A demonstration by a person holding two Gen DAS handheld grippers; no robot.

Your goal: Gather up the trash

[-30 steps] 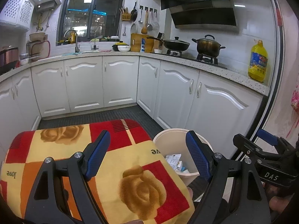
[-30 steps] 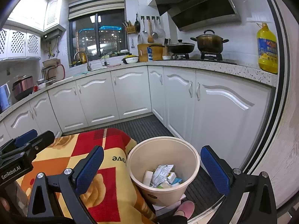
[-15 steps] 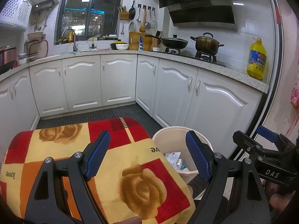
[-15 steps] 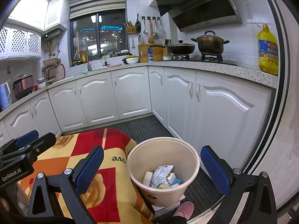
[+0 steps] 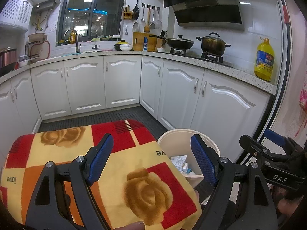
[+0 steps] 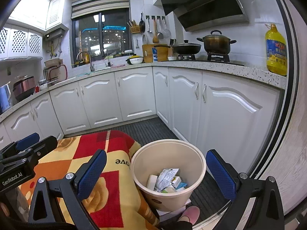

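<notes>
Trash [image 6: 166, 180] in 1 bin [image 6: 199, 161]; 2 grippers [image 5: 151, 157] [image 6: 157, 170] open, empty.

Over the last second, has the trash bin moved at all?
No. In the right wrist view the trash bin sits in the same spot beside the red and yellow cloth and white cabinets.

Bright indoor light is filling both sharp views; the window [image 6: 100, 36] is showing night, the tiles are glaring faintly, and fisheye edges are bending, darkening.

White cabinets [image 6: 134, 94], speckled counter [image 6: 220, 66], dark ribbed floor [image 6: 149, 130], night window [image 6: 99, 36].
</notes>
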